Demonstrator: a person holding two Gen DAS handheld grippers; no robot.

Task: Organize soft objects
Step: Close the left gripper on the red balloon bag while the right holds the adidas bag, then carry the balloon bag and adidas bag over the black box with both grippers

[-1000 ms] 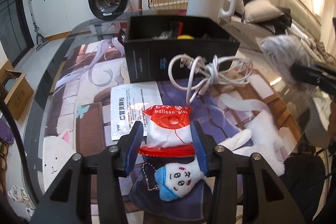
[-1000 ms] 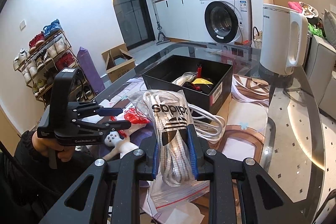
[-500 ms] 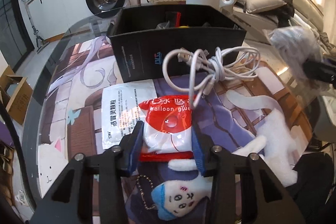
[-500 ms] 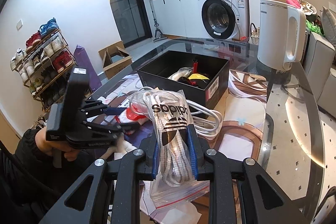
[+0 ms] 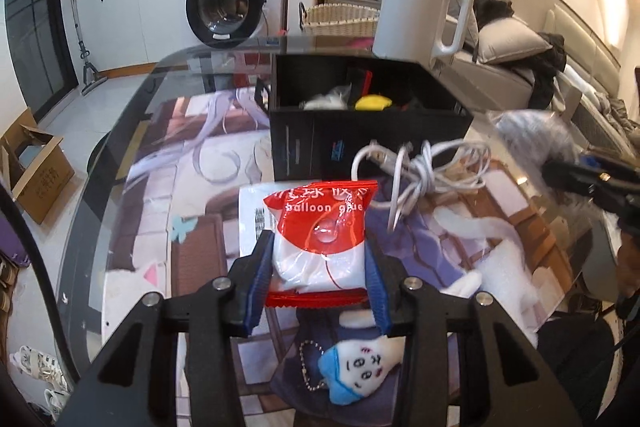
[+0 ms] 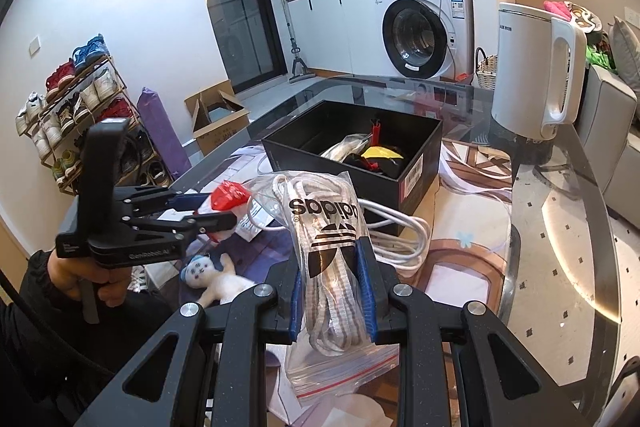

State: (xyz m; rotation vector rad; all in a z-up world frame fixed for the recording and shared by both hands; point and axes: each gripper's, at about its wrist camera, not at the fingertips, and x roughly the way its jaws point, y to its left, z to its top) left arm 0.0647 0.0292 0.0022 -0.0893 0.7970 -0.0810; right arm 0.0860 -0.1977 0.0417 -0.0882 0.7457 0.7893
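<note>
My left gripper is shut on a red and white balloon glue packet and holds it above the table; it also shows in the right wrist view. My right gripper is shut on a clear adidas bag of white laces, held above the table. An open black box with a few items inside stands ahead of both; it shows in the left wrist view too. A small white plush keychain with a blue cap lies below the left gripper.
A coiled white cable lies against the box front. A white kettle stands behind the box. A white plush toy and a white sachet lie on the patterned mat. The glass table edge curves on the right.
My left gripper closed on the balloon glue packet and lifted it off the mat, tilting up toward the box. My right gripper kept holding the lace bag nearly still.
</note>
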